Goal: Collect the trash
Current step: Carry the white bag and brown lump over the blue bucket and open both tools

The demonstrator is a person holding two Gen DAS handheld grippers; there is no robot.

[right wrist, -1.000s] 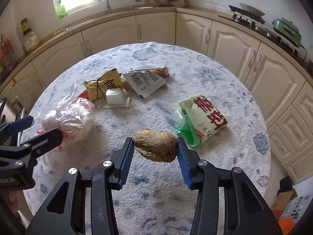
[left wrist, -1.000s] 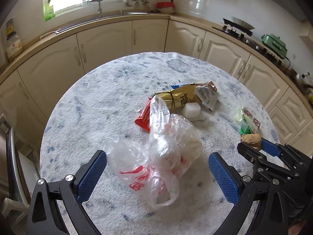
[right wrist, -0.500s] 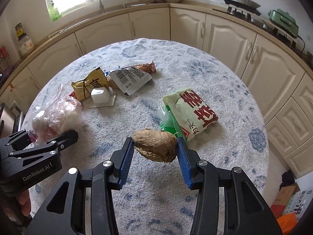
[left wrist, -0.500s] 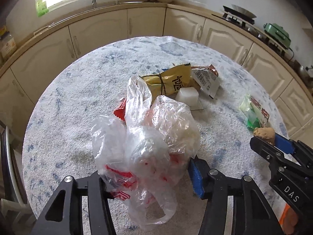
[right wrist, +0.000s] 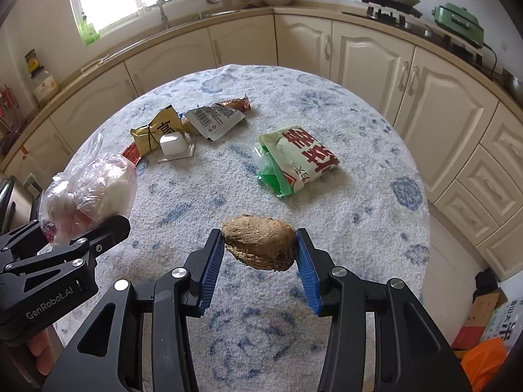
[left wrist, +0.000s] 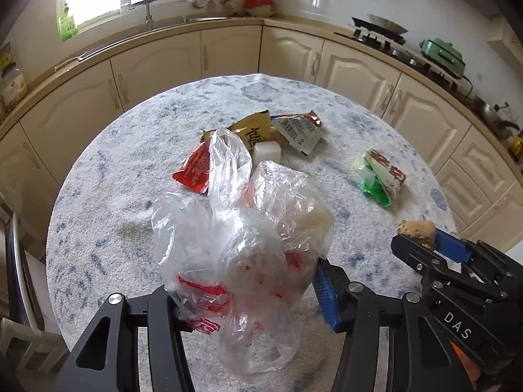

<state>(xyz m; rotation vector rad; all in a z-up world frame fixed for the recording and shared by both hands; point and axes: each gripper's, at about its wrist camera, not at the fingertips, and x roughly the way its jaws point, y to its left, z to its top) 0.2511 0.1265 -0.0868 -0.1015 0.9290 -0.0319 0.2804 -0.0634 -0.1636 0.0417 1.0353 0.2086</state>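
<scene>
A crumpled clear plastic bag [left wrist: 242, 228] with red print is squeezed between the blue pads of my left gripper [left wrist: 245, 284], a little above the round table [left wrist: 108, 222]. To its right, my right gripper [right wrist: 260, 245] is shut on a brown fibrous lump [right wrist: 260, 241] held over the table's near side. Loose trash lies farther back: a green and white packet [right wrist: 297, 160], a yellow packet [right wrist: 160, 129], a white cube [right wrist: 173, 143], a grey sachet [right wrist: 215, 119] and a red wrapper [left wrist: 194, 171]. The right wrist view has the bag [right wrist: 91, 189] at its left edge.
Cream cabinets and a curved counter [left wrist: 228, 23] ring the table at the back, with a sink under the window and a stove [right wrist: 392, 6] at right. A chair [left wrist: 16, 261] stands left of the table. Boxes and an orange bag [right wrist: 483, 356] sit on the floor at right.
My left gripper went from wide open around the bag to shut on it and lifted it slightly. The right gripper drifted with the lump still in its grip.
</scene>
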